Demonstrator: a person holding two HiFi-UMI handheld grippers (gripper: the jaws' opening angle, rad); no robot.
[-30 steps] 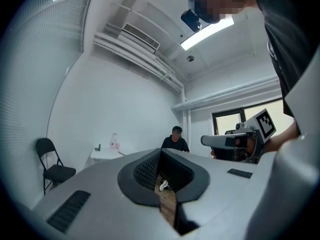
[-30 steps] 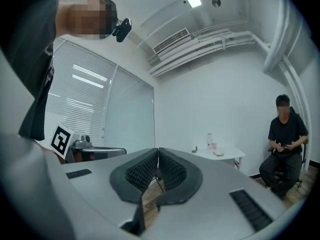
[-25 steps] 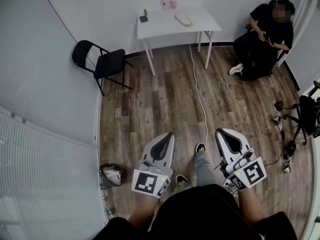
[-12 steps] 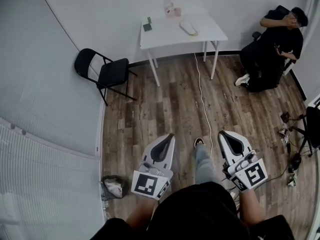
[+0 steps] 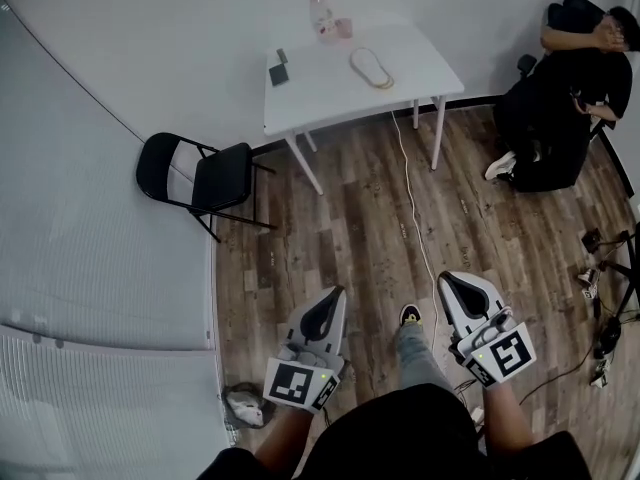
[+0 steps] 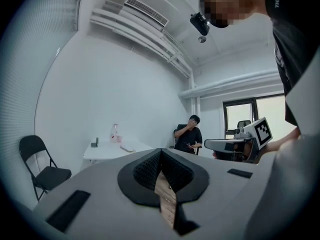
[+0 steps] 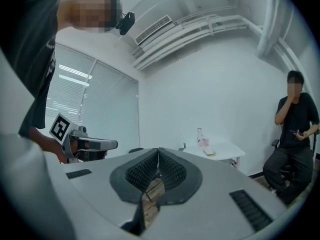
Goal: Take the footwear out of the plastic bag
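I am nearer the white bench (image 5: 320,80) than before; left gripper (image 5: 333,294) and right gripper (image 5: 448,279) fingers stay together, empty.

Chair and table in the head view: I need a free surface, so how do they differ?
The folding chair is black, the table white. The chair's seat is bare; the table bears a bottle and an oval thing. Both stand on the wood floor by the wall.

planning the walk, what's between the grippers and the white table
Head view: just wood floor and a white cable running from the table toward the right gripper.
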